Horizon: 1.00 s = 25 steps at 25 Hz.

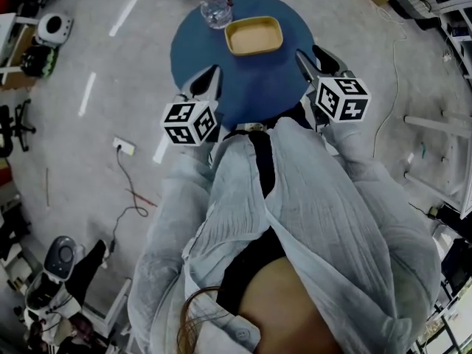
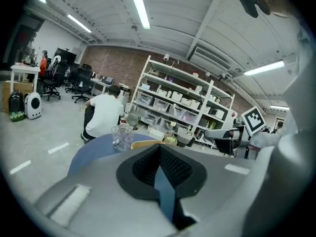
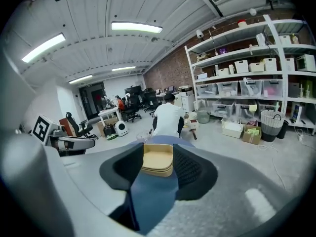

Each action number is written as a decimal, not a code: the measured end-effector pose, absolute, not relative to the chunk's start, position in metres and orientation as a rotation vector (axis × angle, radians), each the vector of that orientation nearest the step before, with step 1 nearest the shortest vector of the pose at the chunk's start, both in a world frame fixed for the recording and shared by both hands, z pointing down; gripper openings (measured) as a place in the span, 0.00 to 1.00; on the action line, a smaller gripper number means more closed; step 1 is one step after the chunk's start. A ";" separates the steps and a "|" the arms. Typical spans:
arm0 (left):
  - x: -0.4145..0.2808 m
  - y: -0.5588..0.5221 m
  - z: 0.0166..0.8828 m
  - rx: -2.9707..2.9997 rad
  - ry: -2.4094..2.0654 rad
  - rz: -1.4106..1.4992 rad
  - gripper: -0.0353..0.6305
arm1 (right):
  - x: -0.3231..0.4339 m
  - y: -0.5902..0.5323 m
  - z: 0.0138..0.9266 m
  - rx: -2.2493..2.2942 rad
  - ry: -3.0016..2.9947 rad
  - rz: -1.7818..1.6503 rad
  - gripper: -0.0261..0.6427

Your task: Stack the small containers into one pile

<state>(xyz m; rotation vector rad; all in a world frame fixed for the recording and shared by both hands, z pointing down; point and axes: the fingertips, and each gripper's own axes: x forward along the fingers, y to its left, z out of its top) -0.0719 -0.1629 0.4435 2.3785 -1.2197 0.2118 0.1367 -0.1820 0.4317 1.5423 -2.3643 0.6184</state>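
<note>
One tan container pile (image 1: 254, 36) lies well ahead of the right gripper (image 1: 310, 54).

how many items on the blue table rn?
2. A tan container stack toward the table's far side; a clear plastic container left of it at the far edge. The stack's layers can't be counted.

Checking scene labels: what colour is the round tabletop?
Dark blue tabletop; clearest in the head view.
</note>
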 end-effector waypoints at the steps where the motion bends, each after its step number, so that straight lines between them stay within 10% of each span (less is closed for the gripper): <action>1: -0.070 -0.164 0.439 2.395 -1.211 0.208 0.07 | 0.135 -0.180 0.430 1.549 -2.369 0.610 0.30; 9: -0.052 -0.163 0.422 2.482 -1.129 0.178 0.07 | 0.137 -0.166 0.423 1.593 -2.340 0.522 0.05; 25: -0.005 -0.145 0.420 2.569 -0.980 0.148 0.07 | 0.154 -0.136 0.440 1.587 -2.299 0.553 0.04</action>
